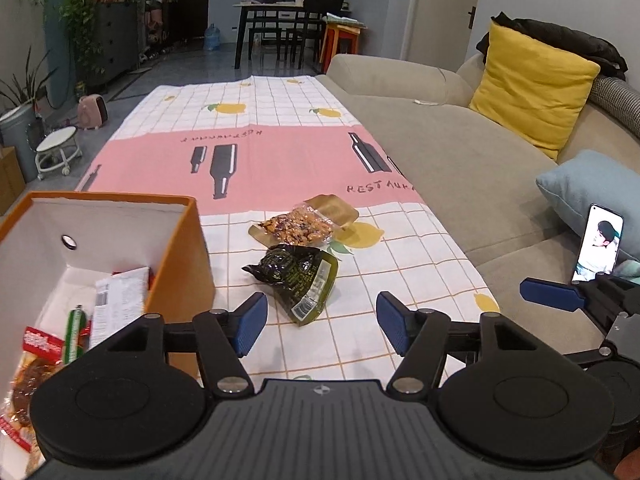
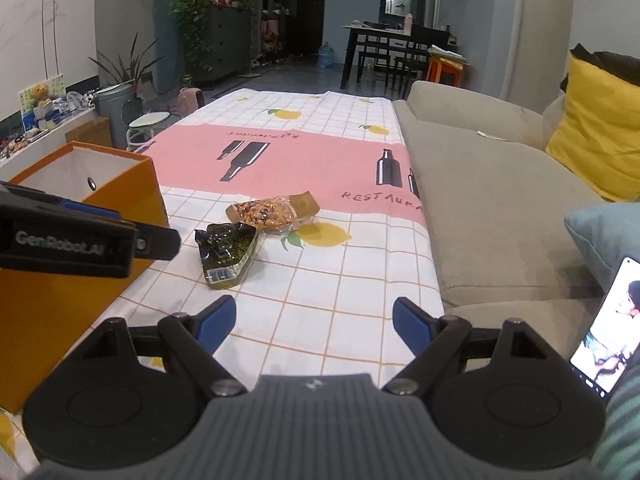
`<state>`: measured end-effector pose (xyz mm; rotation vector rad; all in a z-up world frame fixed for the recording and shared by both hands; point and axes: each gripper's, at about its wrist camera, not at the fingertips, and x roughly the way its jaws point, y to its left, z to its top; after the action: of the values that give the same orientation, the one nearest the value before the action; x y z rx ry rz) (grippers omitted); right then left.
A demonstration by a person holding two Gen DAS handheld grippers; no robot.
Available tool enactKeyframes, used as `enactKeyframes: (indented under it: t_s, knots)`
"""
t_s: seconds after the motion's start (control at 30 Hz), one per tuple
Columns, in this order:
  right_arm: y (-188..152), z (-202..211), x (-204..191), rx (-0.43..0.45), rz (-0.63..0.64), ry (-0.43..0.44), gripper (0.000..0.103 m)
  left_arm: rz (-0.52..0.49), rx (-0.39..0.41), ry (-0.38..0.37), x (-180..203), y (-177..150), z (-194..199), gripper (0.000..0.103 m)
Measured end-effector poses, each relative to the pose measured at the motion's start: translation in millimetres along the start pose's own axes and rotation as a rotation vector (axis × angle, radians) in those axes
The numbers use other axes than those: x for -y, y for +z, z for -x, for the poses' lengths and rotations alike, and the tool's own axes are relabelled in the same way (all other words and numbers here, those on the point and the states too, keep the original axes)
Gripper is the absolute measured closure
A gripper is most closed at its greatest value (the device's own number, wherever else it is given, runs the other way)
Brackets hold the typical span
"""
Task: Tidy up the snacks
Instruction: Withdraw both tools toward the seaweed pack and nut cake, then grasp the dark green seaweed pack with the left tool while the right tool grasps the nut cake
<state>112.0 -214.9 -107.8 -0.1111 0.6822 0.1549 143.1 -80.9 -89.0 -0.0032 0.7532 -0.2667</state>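
Only my left wrist view looks into the orange cardboard box (image 1: pixel 176 248), showing packets inside. Both left tongs (image 1: pixel 322 324) and right tongs (image 2: pixel 314 326) gape apart, empty, short of the dark green snack pouch (image 2: pixel 226 254).

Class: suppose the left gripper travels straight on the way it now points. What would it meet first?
Probably the dark green snack packet, lying just ahead of the open left gripper on the tablecloth. Depth is uncertain; it might meet the cloth short of the packet.
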Motion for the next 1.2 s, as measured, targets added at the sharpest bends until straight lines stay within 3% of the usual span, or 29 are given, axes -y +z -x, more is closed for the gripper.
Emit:
enactKeyframes:
  t_s: [0.33, 0.6, 0.77, 0.93, 1.2]
  knots:
    - [11, -38, 10, -0.042, 0.098, 0.015, 0.021, -0.033, -0.058, 0.021, -3, 20, -52, 0.03]
    - [21, -77, 19, -0.078, 0.11, 0.047, 0.032, -0.096, -0.128, 0.038, 0, 27, -96, 0.029]
    - [26, -102, 23, -0.075, 0.142, 0.101, 0.044, -0.136, -0.15, 0.081, -3, 29, -116, 0.027]
    - [38, -125, 33, -0.068, 0.124, 0.117, 0.049, -0.173, -0.163, 0.083, -5, 31, -131, 0.026]
    - [66, -156, 33, -0.045, 0.069, 0.177, 0.049, -0.133, -0.193, 0.068, -17, 32, -144, 0.029]
